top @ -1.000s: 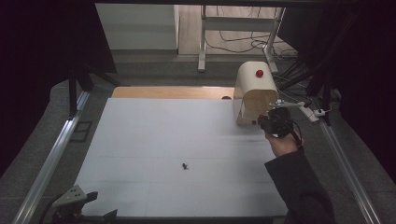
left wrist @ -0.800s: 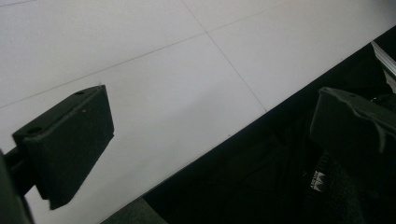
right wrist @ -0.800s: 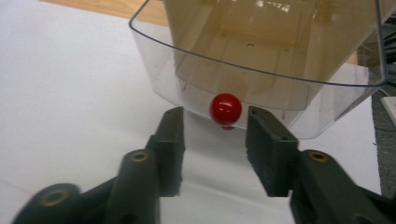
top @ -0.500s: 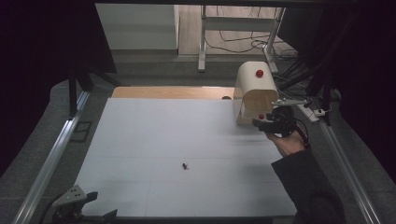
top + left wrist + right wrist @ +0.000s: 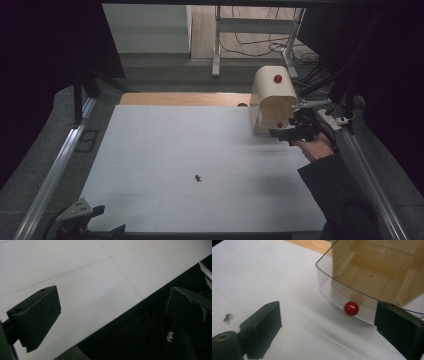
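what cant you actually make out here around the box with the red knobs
- Small dark speck on the white table: too small in the high view, blurred in the right gripper view; what it is cannot be told.
- Wooden box: its top is cut off by the right gripper view's upper edge.
- Right gripper fingers: in the high view the hand and gripper body hide them.
- Left gripper: its far finger is cut off by the left gripper view's edge.

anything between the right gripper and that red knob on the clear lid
Nothing: in the right gripper view, only bare white table lies between the open right gripper and the red knob.
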The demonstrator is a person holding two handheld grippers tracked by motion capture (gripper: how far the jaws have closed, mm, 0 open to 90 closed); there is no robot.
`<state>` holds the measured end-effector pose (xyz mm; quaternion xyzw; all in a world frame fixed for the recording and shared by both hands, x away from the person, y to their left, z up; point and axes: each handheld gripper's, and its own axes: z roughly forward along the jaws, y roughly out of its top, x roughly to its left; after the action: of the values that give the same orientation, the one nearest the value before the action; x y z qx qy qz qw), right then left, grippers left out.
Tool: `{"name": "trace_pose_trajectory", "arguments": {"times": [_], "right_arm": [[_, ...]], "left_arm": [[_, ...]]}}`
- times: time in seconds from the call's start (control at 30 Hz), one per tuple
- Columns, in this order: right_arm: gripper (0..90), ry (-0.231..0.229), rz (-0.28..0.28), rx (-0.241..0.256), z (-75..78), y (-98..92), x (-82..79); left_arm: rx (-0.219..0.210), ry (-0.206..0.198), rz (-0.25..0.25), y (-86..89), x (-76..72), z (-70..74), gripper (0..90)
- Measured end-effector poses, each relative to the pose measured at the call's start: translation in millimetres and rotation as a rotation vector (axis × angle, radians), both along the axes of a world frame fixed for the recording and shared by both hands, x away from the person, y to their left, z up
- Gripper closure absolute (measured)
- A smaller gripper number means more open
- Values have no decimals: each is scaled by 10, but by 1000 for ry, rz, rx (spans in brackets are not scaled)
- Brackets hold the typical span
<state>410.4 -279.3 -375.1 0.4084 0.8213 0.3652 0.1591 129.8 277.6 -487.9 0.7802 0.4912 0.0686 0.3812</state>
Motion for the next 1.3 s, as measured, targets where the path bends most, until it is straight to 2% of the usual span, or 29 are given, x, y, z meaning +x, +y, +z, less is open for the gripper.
{"name": "trace_pose_trajectory", "arguments": {"times": [0.17, 0.3, 0.47, 0.5, 0.57, 0.67, 0.73, 0.83, 1.0, 1.1, 1.2, 1.3], "right_arm": [[2, -28, 38, -27, 75, 69, -3], [0, -29, 33, -44, 133, 76, 51], [0, -31, 21, -116, 175, 97, 186], [0, -31, 21, -116, 175, 97, 186], [0, -23, 20, -121, 180, 111, 235], [6, 6, 35, -165, 140, 153, 344], [51, 12, 48, -178, 119, 167, 374], [219, 30, 71, -186, 92, 156, 425], [425, 79, 99, -185, 56, 126, 515], [498, 105, 102, -188, 29, 112, 564], [549, 129, 135, -178, 23, 110, 598], [610, 139, 173, -193, 29, 138, 598]], "left_arm": [[0, 3, -2, -3, 5, 0, 0], [-2, 2, -2, -1, 8, 0, 0], [-3, 1, -2, 0, 8, 0, 0], [-3, 1, -3, -1, 8, 0, 0], [-2, -1, -7, -3, 6, 1, 0], [-2, -6, -8, -4, -2, 3, 0], [-1, -6, -8, -3, -4, 3, 0], [-2, -5, -7, 0, -6, 2, 0], [0, -6, -8, -4, -11, 3, 0], [1, -7, -9, -7, -12, 4, 0], [1, -8, -8, -6, -13, 4, 0], [0, -7, -9, -3, -11, 3, 0]]}}
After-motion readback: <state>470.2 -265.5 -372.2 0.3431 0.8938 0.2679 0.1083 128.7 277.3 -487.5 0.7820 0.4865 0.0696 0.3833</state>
